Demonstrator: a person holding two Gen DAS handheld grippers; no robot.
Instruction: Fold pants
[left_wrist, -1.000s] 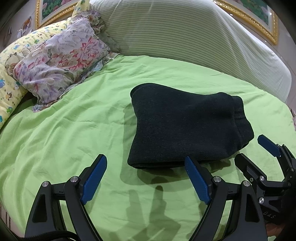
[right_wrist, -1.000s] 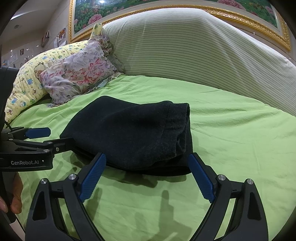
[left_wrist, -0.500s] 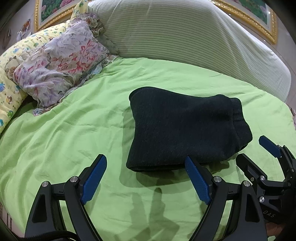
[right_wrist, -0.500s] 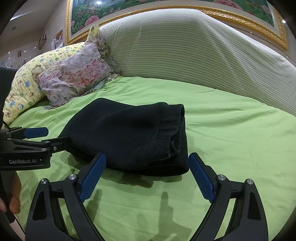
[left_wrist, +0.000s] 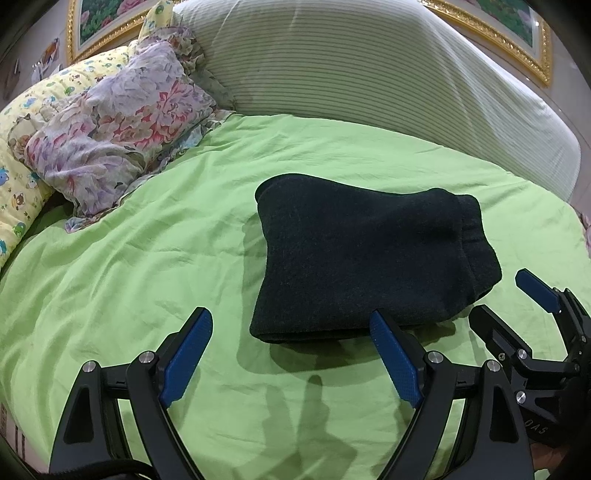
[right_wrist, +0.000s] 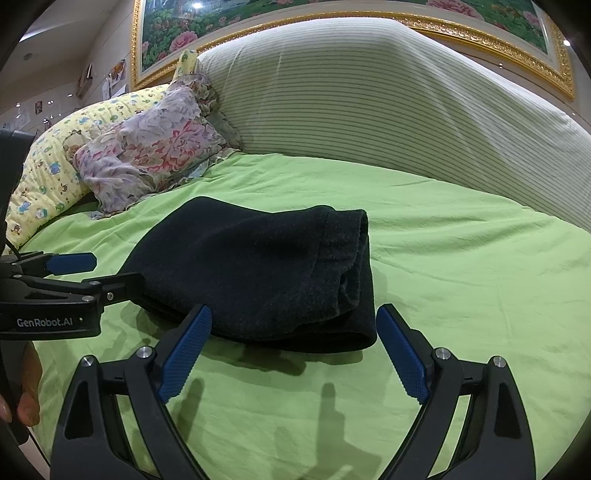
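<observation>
The bed (left_wrist: 147, 258), under its green sheet, spreads out ahead of both my sets of fingers. At its far side, well beyond my reach, leans a striped bolster (left_wrist: 369, 74), with a floral pillow (left_wrist: 122, 122) off to the left. The pants (left_wrist: 362, 258) lie just past my fingertips as a compact dark bundle, so I judge the folding done, or one tidy short of it. My left fingers (left_wrist: 291, 354) and right fingers (right_wrist: 295, 347) stand wide apart, holding nothing. Nothing blocks either.

One folded pants (left_wrist: 369, 258), two pillows (left_wrist: 110, 136), two hand-held grippers (left_wrist: 291, 339), one green sheet (left_wrist: 147, 258).
</observation>
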